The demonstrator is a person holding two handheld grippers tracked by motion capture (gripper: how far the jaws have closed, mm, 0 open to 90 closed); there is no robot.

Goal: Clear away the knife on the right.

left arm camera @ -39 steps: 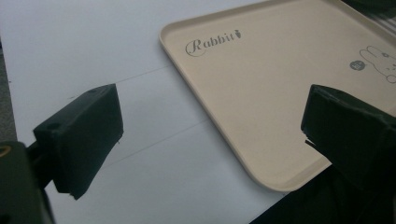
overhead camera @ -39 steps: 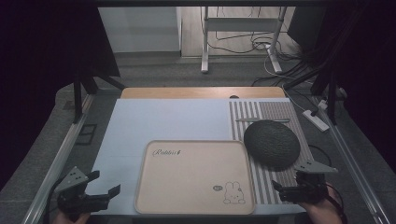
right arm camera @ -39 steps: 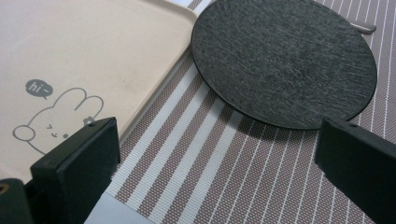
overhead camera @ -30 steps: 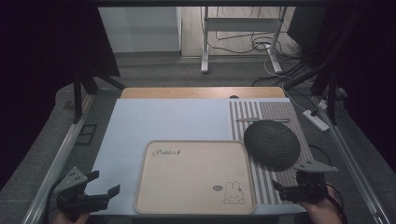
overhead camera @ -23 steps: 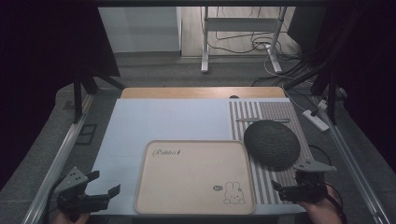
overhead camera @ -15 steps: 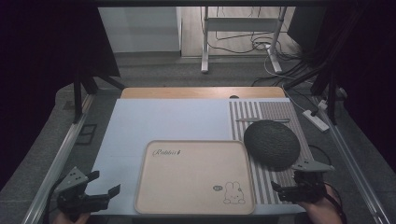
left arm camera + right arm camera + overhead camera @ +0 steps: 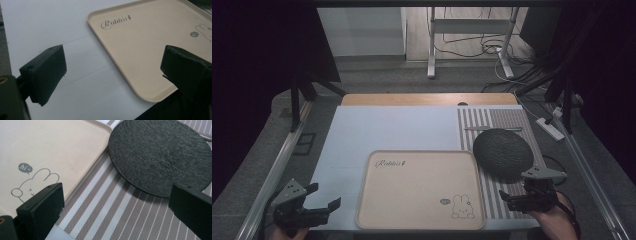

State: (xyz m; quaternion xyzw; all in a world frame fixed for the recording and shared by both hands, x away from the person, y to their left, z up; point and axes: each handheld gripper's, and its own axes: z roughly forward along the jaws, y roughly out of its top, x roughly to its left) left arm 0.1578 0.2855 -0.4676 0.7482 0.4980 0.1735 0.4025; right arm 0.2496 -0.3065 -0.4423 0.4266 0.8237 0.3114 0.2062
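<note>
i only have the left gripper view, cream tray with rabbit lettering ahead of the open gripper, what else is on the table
Observer: A dark round textured plate lies right of the cream rectangular tray, on a grey striped placemat.
Operator: is the plate touching the tray
Observer: In the right gripper view the plate lies close beside the tray's corner; contact I cannot tell.
Operator: where's the right gripper
Observer: The right gripper is near the table's front edge, just in front of the plate, jaws open and empty.
Operator: anything beyond the plate
Observer: A thin grey utensil lies across the placemat behind it.
</note>
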